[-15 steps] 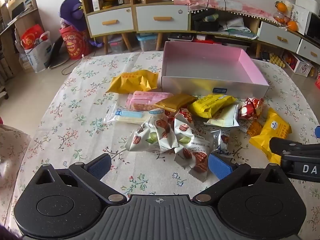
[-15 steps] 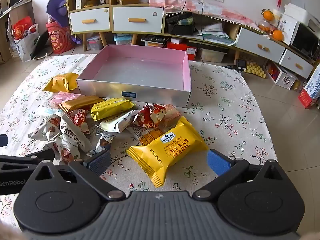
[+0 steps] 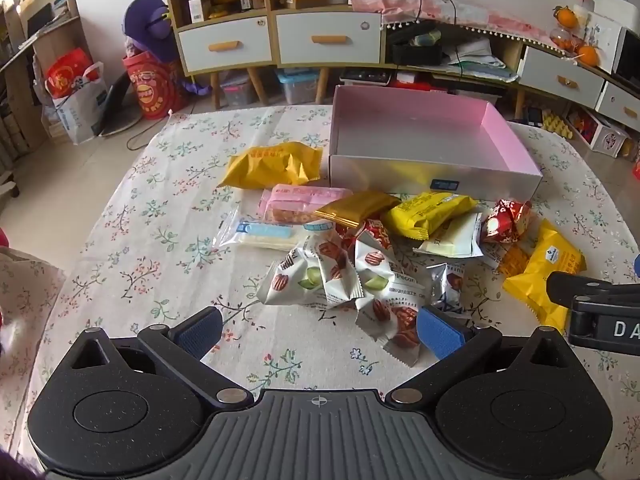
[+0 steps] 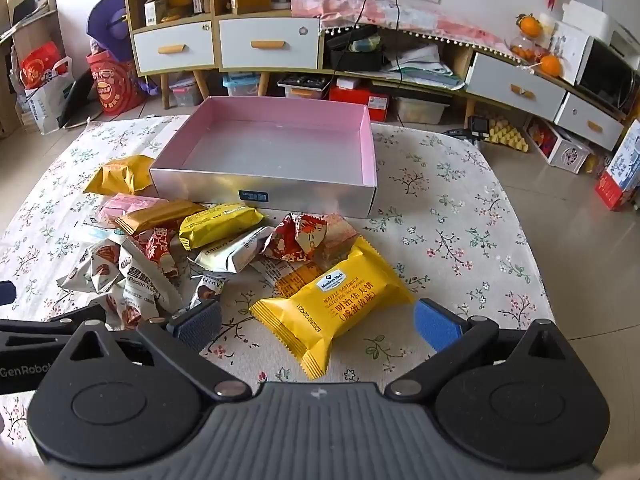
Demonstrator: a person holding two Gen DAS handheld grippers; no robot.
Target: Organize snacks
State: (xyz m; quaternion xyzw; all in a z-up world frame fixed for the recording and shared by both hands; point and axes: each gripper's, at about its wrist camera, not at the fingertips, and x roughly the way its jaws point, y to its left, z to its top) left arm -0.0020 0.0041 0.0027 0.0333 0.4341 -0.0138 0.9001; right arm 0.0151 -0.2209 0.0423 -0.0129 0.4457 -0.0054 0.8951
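Observation:
A pile of snack packets lies on the floral tablecloth in front of an empty pink-lined box (image 3: 432,174) (image 4: 280,188). My left gripper (image 3: 318,330) is open, just short of the white pecan packets (image 3: 320,276). My right gripper (image 4: 318,326) is open with its fingers either side of a yellow waffle sandwich packet (image 4: 332,304), apart from it. That packet also shows in the left wrist view (image 3: 544,276). A red packet (image 4: 300,240), a yellow packet (image 4: 220,224) and a gold packet (image 4: 160,216) lie nearer the box.
An orange-yellow packet (image 3: 276,164) lies left of the box. A pink packet (image 3: 296,204) and a clear blue-striped packet (image 3: 260,236) sit at the pile's left. The right gripper's body (image 3: 600,312) shows at the right edge. Cabinets and floor clutter stand beyond the table.
Both grippers have moved slightly forward and down toward the packets. Nothing on the table has moved.

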